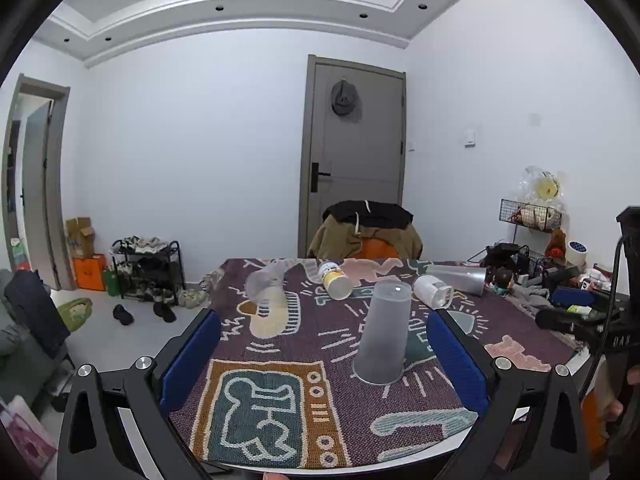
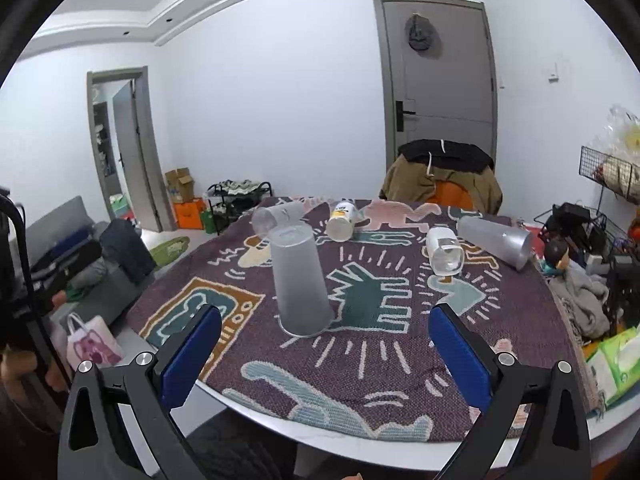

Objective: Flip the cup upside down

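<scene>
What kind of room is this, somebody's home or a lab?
Most likely a lived-in home. A shoe rack stands by the wall, jackets hang over a chair, a hat hangs on the door, and a patterned cloth covers the table with its cups.

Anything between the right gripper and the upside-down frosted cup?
No. In the right wrist view, only bare patterned cloth lies between the open right gripper and the upside-down frosted cup.

You're in a lived-in home room: a shoe rack [image 1: 146,268] by the wall, a jacket-draped chair [image 1: 366,230] before the grey door [image 1: 356,152], a patterned cloth [image 1: 340,344] over the desk.
</scene>
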Demonstrator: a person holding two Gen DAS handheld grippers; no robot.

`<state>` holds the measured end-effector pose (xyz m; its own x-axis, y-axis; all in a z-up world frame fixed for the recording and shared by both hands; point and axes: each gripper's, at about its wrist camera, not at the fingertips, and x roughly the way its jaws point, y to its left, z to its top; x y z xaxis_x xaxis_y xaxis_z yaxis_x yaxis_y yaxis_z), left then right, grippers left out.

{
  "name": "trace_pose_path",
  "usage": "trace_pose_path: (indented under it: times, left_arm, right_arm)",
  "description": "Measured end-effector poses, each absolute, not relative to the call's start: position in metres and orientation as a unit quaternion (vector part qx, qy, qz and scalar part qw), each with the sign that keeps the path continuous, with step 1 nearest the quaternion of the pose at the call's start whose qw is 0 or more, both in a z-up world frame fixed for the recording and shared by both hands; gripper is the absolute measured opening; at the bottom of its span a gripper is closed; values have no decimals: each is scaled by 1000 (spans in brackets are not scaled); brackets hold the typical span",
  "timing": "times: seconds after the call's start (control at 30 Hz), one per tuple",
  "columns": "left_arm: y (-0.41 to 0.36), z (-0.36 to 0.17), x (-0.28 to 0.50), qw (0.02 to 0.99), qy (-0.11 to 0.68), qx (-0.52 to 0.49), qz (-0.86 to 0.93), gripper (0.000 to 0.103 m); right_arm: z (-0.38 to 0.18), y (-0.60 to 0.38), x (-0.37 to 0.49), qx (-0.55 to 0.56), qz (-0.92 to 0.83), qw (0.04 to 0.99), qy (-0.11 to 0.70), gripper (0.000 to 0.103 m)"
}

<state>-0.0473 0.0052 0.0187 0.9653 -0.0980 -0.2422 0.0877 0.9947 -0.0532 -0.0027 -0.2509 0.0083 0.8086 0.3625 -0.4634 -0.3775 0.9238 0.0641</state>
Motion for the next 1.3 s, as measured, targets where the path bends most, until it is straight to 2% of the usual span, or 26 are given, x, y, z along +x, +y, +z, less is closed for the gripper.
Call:
trace_pose_path:
  times: [1.3]
  left_arm:
    - [-1,14,-43,989,137,-9,-54,103]
  right_arm:
    - [6,-255,2,-10,192,951,241,103]
